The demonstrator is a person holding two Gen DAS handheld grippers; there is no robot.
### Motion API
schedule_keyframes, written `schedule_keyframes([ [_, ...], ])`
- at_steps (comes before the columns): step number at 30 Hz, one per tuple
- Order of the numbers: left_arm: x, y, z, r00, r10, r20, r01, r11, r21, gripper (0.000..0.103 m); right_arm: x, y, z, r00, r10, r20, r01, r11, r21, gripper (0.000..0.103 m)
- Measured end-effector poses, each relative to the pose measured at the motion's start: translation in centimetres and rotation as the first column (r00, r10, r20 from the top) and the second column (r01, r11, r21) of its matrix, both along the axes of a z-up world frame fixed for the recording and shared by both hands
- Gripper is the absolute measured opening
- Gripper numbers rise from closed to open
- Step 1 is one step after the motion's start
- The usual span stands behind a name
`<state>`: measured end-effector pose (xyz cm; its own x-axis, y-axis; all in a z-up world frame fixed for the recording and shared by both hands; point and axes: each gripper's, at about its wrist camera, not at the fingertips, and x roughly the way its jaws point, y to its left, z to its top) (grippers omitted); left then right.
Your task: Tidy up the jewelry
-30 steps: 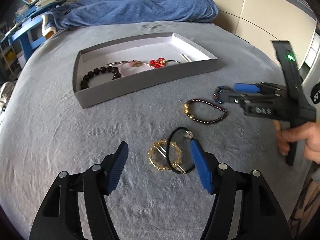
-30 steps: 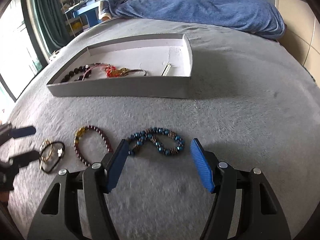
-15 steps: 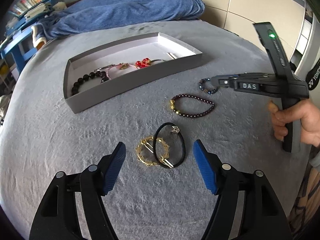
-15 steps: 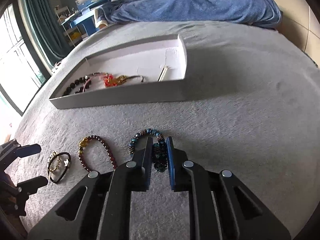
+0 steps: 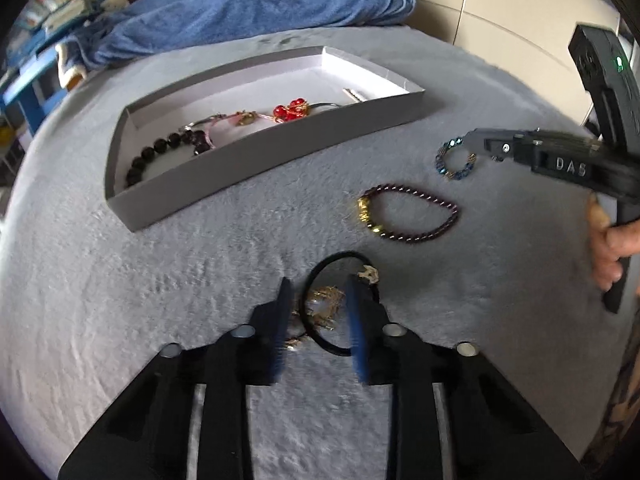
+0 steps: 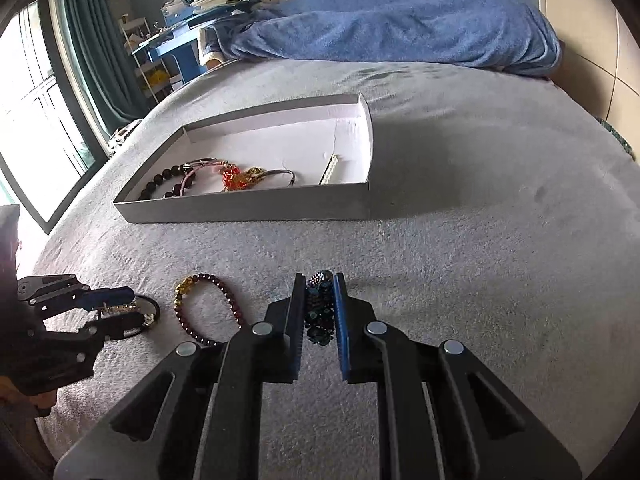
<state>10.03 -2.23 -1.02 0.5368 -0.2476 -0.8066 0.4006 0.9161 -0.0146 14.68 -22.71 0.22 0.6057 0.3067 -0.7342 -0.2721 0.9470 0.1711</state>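
Observation:
On the grey blanket my left gripper (image 5: pixel 318 284) is closing. Its blue pads press in on a gold bracelet (image 5: pixel 326 294) and a black band (image 5: pixel 340 255) looped through it. The right wrist view shows the same left gripper (image 6: pixel 134 307) at the far left. My right gripper (image 6: pixel 319 280) is shut on a blue beaded bracelet (image 6: pixel 320 308), bunched between its pads. In the left wrist view that blue bracelet (image 5: pixel 442 164) hangs as a loop from the right gripper (image 5: pixel 470 136). A dark red bead bracelet (image 5: pixel 420 236) with gold beads lies loose between the two grippers.
A shallow grey tray (image 5: pixel 260 160) with a white floor lies farther back and holds a black bead bracelet, a red charm piece and other jewelry. A blue towel (image 6: pixel 400 32) is heaped beyond it. A hand (image 5: pixel 612 248) grips the right tool's handle.
My right gripper shut on the blue bracelet and has kept hold of it. My left gripper moved in over the gold bracelet and black band, and its jaws came together on them.

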Motion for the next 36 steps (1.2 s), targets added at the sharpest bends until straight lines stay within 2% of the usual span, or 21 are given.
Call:
schedule_keyframes([
  [1,-0.1,0.0,0.3,1.0,0.001,0.012,-0.001,1.0,0.0,0.021,0.0,0.1,0.0,1.0,0.002,0.003,-0.002,1.0,0.001,0.013],
  [2,-0.2,0.1,0.6,1.0,0.001,0.025,-0.001,1.0,-0.004,0.012,0.1,0.2,0.1,1.0,0.004,0.008,-0.004,1.0,0.002,0.013],
  [7,-0.8,0.9,3.2,0.995,0.026,0.095,-0.02,0.997,-0.068,0.011,-0.1,0.4,1.2,0.999,0.016,0.041,-0.016,1.0,0.015,0.013],
  [13,-1.0,1.8,5.6,0.991,0.04,0.126,-0.018,0.985,-0.174,0.011,-0.2,0.4,2.4,0.997,0.014,0.078,-0.017,0.999,0.032,0.013],
  [17,-0.9,2.0,6.8,0.988,0.045,0.144,-0.013,0.977,-0.213,0.011,-0.3,0.5,2.8,0.996,0.015,0.091,-0.018,0.999,0.035,0.013],
  [36,-0.4,5.0,9.9,0.98,0.092,0.174,-0.031,0.946,-0.324,0.011,-0.2,0.9,5.1,0.988,0.034,0.15,-0.047,0.996,0.082,0.013],
])
